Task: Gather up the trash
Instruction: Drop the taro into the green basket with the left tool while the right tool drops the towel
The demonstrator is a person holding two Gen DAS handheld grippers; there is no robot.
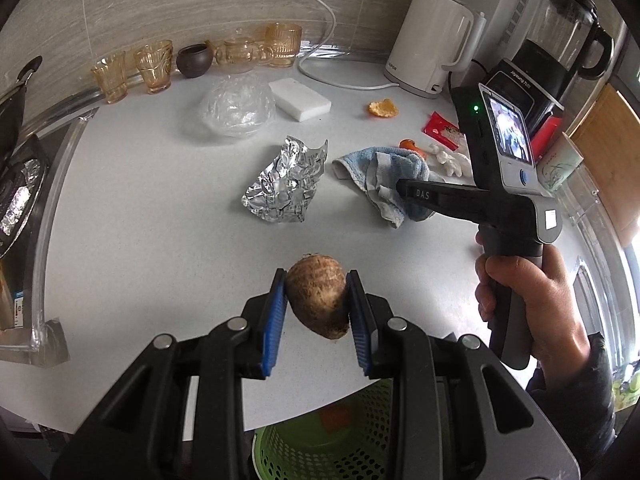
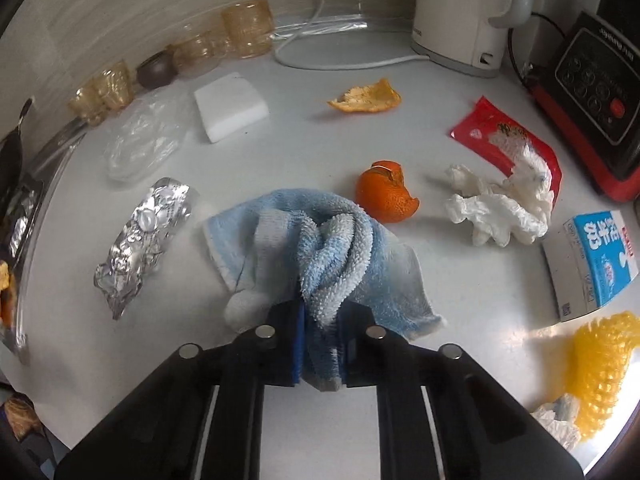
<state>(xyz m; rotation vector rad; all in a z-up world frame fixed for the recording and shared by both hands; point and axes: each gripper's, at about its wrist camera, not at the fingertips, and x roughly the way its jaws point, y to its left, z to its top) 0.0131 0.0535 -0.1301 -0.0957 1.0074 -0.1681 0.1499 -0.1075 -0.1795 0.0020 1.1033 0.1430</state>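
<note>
Trash litters the counter (image 2: 460, 280), and a brown taro root (image 1: 318, 296) is clamped between the blue pads of the left tool (image 1: 316, 320), held above the counter's near edge with a green mesh bin (image 1: 320, 444) below it. The right tool (image 2: 320, 344) is clenched on a bunched blue towel (image 2: 332, 240) mid-counter. Beside the towel lie crumpled foil (image 2: 140, 240), an orange peel (image 2: 384, 192) and a white tissue (image 2: 500, 208) overlapping a red wrapper (image 2: 492, 128).
</note>
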